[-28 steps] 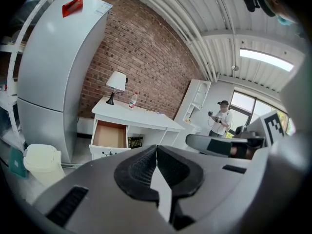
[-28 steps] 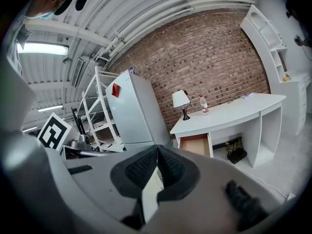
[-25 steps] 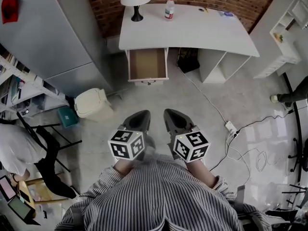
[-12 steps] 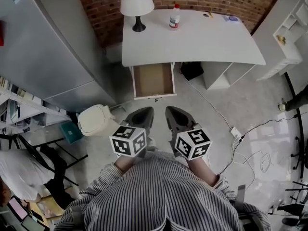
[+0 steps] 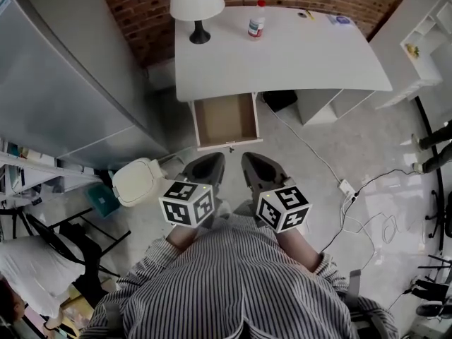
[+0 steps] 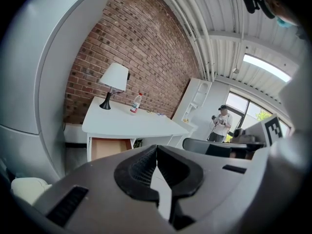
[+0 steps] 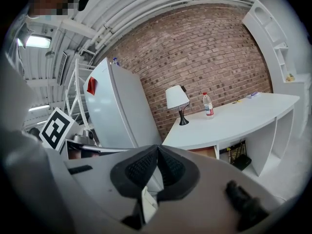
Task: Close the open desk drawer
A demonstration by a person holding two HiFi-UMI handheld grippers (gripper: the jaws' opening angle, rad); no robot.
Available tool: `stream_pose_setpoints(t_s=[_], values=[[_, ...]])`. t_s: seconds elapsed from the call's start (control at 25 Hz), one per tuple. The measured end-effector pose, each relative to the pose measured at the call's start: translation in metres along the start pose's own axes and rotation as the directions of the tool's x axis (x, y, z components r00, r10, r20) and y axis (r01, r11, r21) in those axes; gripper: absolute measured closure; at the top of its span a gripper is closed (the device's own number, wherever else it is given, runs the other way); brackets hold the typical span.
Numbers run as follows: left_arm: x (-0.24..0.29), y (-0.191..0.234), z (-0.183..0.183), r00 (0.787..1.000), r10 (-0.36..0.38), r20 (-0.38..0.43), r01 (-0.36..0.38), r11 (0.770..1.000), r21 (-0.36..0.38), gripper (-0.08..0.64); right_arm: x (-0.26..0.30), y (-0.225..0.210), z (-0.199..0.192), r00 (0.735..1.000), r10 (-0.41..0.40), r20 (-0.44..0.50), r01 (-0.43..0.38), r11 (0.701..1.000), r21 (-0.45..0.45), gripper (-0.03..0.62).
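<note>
At the far left of my head view stands a tall grey cabinet (image 5: 63,83). Low beside it a white lidded bin (image 5: 138,181) sits on the floor. Next comes the left claw (image 5: 210,162), held close in front of the striped shirt (image 5: 233,281), with its marker cube toward me. In the left gripper view I see its two jaws pressed together at the tips, with nothing between them.

Beyond it, well apart from both claws, the drawer (image 5: 226,121) stands pulled out from under the left end of the white worktop (image 5: 318,55). Its brown bottom looks bare and its front panel faces me. On the worktop behind the drawer, a lamp (image 5: 197,2) with a white shade stands near the brick wall (image 5: 141,13). To the lamp's right a bottle (image 5: 257,21) with a red cap stands upright.

The right claw (image 5: 254,162) sits just beside the left one at the same height, the two nearly parallel and pointing toward the drawer. The right gripper view shows its jaws closed tip to tip as well, and empty. Further right a white power strip (image 5: 346,188) lies on the floor with cables trailing from it, and white shelves (image 5: 424,41) fill the right edge.
</note>
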State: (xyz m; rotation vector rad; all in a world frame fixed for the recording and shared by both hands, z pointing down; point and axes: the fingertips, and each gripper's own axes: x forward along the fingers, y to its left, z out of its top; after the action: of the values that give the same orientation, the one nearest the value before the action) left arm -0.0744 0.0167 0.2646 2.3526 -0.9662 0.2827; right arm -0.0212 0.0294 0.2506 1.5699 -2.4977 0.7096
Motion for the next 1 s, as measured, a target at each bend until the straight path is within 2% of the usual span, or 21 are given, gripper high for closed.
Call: stream_pose_setpoints(t_s=[0.32,0.68,0.88,1.0], values=[[0.012,0.003,-0.002,1.0,-0.005,-0.002,0.005,0.999,-0.035,0.547,0.01,-0.012,0.001,1.0,0.0,-0.016,0.0,1.0,0.004,0.577],[0.038,0.01,0.007,0.999,0.038,-0.023,-0.039,0.997,-0.061,0.546,0.03,-0.026,0.009,0.996,0.069,-0.063,-0.069,0.998,0.006,0.577],[0.058,0.007,0.0,0.995,0.049,-0.083,-0.054,0.997,-0.062,0.548,0.035,-0.045,0.008,0.992,0.079,-0.095,-0.076,0.997,0.027,0.575],[0.065,0.007,0.0,0.995,0.043,-0.086,-0.048,0.997,-0.061,0.548,0.04,-0.052,0.005,0.99,0.085,-0.116,-0.081,0.996,0.035,0.575]])
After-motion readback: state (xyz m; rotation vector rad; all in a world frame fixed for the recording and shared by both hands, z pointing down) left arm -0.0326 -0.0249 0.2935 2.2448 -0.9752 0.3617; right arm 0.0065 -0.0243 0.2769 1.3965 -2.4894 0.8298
